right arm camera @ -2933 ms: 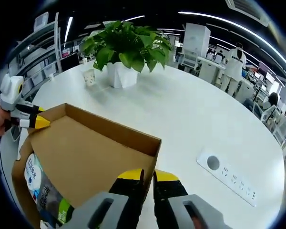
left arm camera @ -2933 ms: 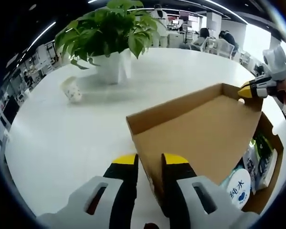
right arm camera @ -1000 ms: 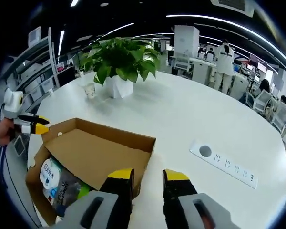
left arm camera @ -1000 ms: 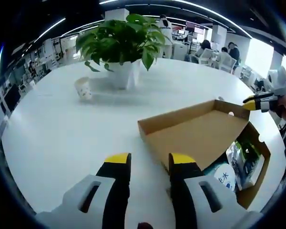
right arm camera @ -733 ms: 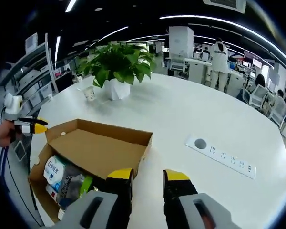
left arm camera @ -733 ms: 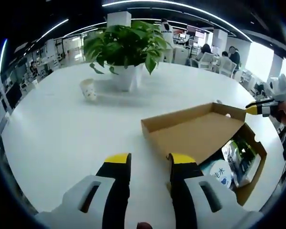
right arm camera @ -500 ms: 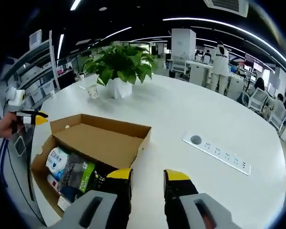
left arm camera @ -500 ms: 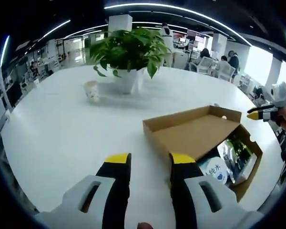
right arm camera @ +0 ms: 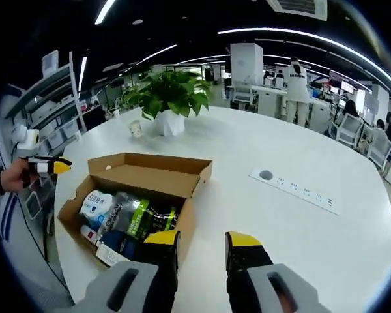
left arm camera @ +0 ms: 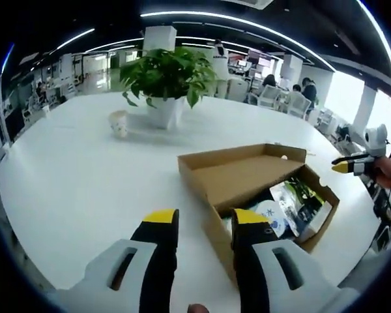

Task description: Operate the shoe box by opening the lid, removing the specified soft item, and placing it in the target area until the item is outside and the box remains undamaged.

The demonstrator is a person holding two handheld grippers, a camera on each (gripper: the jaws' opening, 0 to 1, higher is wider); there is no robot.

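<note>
A brown cardboard shoe box (left arm camera: 216, 215) (right arm camera: 182, 225) stands on the white table with its lid (left arm camera: 238, 171) (right arm camera: 158, 174) folded back. Soft packs lie inside: a white-and-blue one (left arm camera: 274, 217) (right arm camera: 94, 203) and a grey-and-green one (right arm camera: 128, 216). My left gripper (left arm camera: 204, 219) is open and holds nothing, just short of the box's near corner; it is also at the left of the right gripper view (right arm camera: 47, 165). My right gripper (right arm camera: 202, 239) is open and holds nothing by the box's near corner, and hangs past the far end in the left gripper view (left arm camera: 350, 163).
A potted green plant (left arm camera: 167, 73) (right arm camera: 170, 95) and a small paper cup (left arm camera: 118, 122) (right arm camera: 136, 128) stand beyond the box. A power strip (right arm camera: 293, 190) is set in the table to the right. Office desks and people fill the background.
Both grippers let go of the lid's corners, opened and drew back from the box. The lid has swung further open, so the packs inside show more.
</note>
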